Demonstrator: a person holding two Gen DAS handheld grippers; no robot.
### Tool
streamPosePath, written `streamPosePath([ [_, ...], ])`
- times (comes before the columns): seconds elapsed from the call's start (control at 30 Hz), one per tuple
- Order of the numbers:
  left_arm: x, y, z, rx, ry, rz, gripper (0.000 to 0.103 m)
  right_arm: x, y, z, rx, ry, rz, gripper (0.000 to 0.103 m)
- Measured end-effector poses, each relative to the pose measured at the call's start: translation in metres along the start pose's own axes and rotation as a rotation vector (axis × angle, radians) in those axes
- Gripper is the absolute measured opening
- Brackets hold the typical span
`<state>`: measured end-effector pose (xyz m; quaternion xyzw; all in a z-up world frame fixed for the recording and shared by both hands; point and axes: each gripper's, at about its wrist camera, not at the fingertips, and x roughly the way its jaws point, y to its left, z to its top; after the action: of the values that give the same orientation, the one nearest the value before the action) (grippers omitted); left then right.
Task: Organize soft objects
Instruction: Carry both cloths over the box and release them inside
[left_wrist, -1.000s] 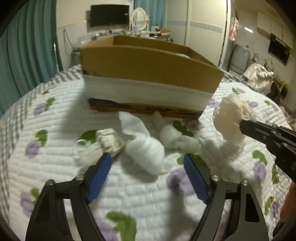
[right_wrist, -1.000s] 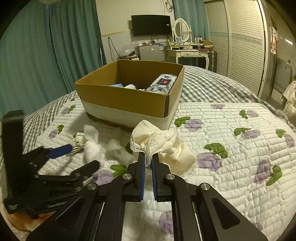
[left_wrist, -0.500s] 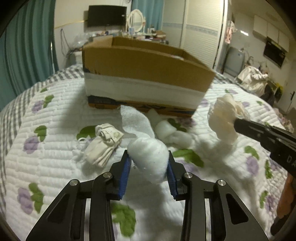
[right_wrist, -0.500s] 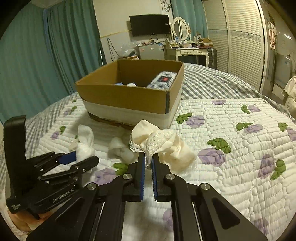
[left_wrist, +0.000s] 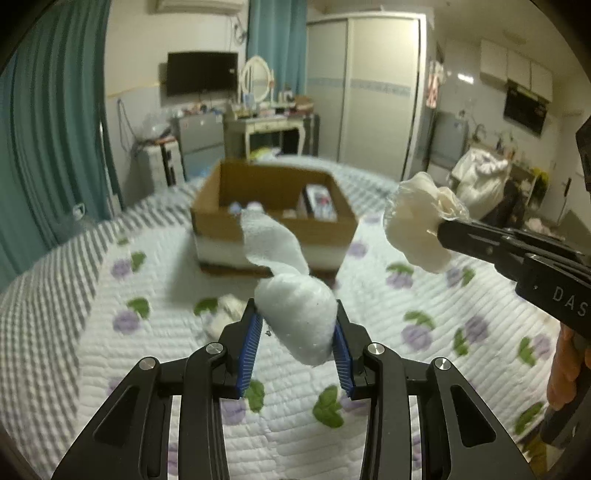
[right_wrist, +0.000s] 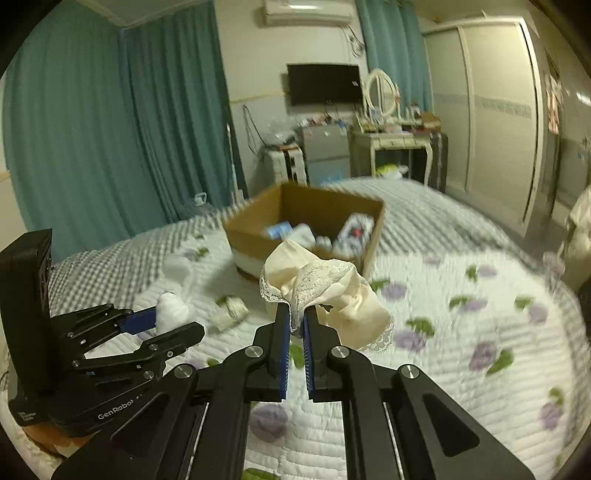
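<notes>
A cardboard box (right_wrist: 306, 225) stands on the bed (right_wrist: 461, 332), toward its far side, open at the top. Inside lie a patterned packet (right_wrist: 356, 230) against the right wall, a blue-and-white item (right_wrist: 277, 232) on the left and some pale things between them (too blurred to name).

The left tongs (left_wrist: 297, 326) are clenched on a white fluffy sock (left_wrist: 297, 317), lifted clear of the quilt, its loose end curling up in front of the box's near wall. The right tongs (right_wrist: 294, 321) are pinched tight on a cream lace-edged cloth (right_wrist: 325, 295), also held above the bed, on the near side of the box and to the right of the sock.

On the quilt between the left tongs and the box a small folded pale bundle (right_wrist: 231, 312) lies alone, with another white soft piece (right_wrist: 177, 264) further left near the checked border. Behind the bed stand teal curtains (right_wrist: 110, 147), a wall television (right_wrist: 325, 84), a dressing table (right_wrist: 391, 142) with an oval mirror (right_wrist: 378, 92), and a wardrobe (right_wrist: 495, 122).
</notes>
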<state>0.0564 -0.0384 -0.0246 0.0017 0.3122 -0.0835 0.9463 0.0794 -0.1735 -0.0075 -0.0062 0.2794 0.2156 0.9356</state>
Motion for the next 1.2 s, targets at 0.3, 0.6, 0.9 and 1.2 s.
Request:
streamPosePath([
  [0.3, -0.019, 0.018, 0.076, 0.006, -0.123, 0.035, 0.035, -0.024, 0.016, 0.092, -0.126, -0.097, 0.032, 0.006],
  [0.6, 0.039, 0.033, 0.128, 0.027, -0.153, 0.089, 0.035, 0.041, 0.018, 0.15, -0.203, -0.122, 0.047, 0.006],
  [0.9, 0.139, 0.043, 0.125, 0.075, -0.079, 0.132, 0.035, 0.156, -0.013, 0.153, -0.155, -0.063, 0.045, 0.006],
  [1.2, 0.192, 0.042, 0.113, 0.092, -0.016, 0.129, 0.037, 0.234, -0.055, 0.131, -0.098, 0.038, 0.056, 0.006],
])
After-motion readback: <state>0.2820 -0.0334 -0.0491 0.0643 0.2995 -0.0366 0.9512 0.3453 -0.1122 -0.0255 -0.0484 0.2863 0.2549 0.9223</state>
